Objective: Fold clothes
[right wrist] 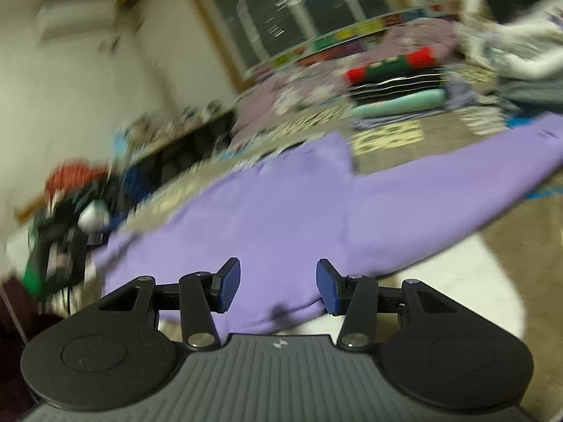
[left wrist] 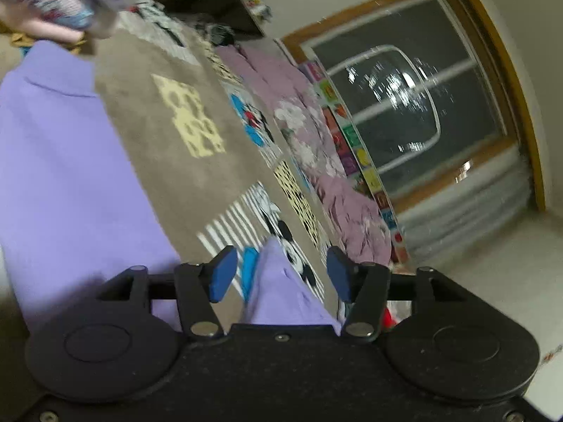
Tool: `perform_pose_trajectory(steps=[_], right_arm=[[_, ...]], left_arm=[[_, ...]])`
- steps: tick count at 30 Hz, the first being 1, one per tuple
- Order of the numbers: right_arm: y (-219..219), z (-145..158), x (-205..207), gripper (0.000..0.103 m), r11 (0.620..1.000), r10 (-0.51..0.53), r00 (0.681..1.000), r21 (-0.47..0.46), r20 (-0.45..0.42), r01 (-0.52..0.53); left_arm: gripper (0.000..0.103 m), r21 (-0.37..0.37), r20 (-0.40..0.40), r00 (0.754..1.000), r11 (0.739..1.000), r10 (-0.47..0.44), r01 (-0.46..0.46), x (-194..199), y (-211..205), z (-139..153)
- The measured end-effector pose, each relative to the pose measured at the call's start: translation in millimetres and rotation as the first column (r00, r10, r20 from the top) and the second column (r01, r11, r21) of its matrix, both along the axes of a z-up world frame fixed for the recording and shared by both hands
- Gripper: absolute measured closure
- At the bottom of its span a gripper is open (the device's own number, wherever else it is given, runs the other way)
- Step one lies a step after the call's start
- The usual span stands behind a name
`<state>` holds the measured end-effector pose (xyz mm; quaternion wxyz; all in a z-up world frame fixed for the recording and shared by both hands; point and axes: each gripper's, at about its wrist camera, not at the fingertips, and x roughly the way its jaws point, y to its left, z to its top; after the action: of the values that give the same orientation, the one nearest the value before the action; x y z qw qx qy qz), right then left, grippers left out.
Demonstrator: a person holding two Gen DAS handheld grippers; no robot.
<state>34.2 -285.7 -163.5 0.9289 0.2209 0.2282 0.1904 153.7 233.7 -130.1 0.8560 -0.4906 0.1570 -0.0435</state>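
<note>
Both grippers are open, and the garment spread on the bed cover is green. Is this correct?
Not quite: the garment is purple, not green, as the right wrist view shows. The rest holds: the left gripper and right gripper are both open.

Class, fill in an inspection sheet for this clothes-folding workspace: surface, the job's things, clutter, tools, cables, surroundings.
Surface: patterned brown rug with cartoon prints.
Job's things: purple sweatshirt spread flat on the rug, one sleeve stretched out to the side; another part of it lies below the left tool.
Clutter: stack of folded clothes beyond the sweatshirt; floral pink blanket along the rug's edge.
Tools: left tool open, over purple fabric, not gripping; right tool open above the sweatshirt's edge.
Cables: nothing seen.
Surroundings: dark window in a wooden frame; both views motion-blurred.
</note>
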Motion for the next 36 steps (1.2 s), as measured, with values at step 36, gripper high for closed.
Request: perform_pose_trajectory(steps=[36], right_arm=[[-239.3,-70.2,-15.1,0.049,0.461,-0.543,0.803,0.712,-0.246,0.53]], left_arm=[[0.03,0.927,-0.374,0.69,-0.278,-0.62,0.253,-28.2,-613.9,-32.8]])
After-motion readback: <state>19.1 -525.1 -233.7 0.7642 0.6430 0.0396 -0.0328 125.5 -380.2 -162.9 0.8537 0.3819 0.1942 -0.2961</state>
